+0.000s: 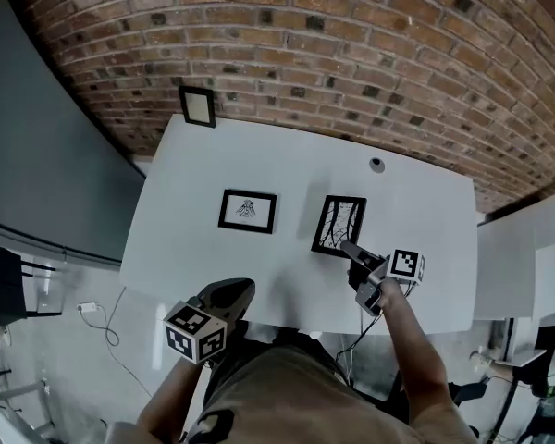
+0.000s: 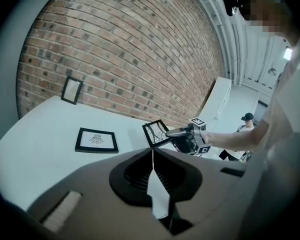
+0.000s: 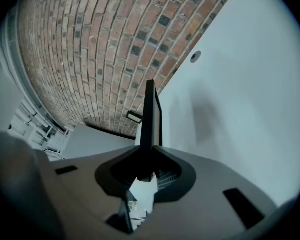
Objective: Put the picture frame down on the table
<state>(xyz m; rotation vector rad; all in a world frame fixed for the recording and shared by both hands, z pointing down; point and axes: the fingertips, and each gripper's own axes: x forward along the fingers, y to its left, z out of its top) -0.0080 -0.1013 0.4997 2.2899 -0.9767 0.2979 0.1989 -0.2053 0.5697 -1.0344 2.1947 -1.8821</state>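
A black picture frame (image 1: 339,224) with a branch drawing hangs tilted over the white table (image 1: 416,248), right of centre. My right gripper (image 1: 354,250) is shut on its near edge. In the right gripper view the frame (image 3: 151,115) stands edge-on between the jaws of this gripper (image 3: 149,156). The left gripper view shows the frame (image 2: 156,132) and the right gripper (image 2: 179,134) from the side; whether the frame touches the table I cannot tell. My left gripper (image 1: 233,293) hovers at the table's near edge, its gripper (image 2: 152,152) shut and empty.
A second black frame (image 1: 247,211) lies flat at the table's middle. A third frame (image 1: 197,106) leans on the brick wall at the back left. A round grommet (image 1: 377,164) sits at the back right. A cable (image 1: 106,322) lies on the floor at left.
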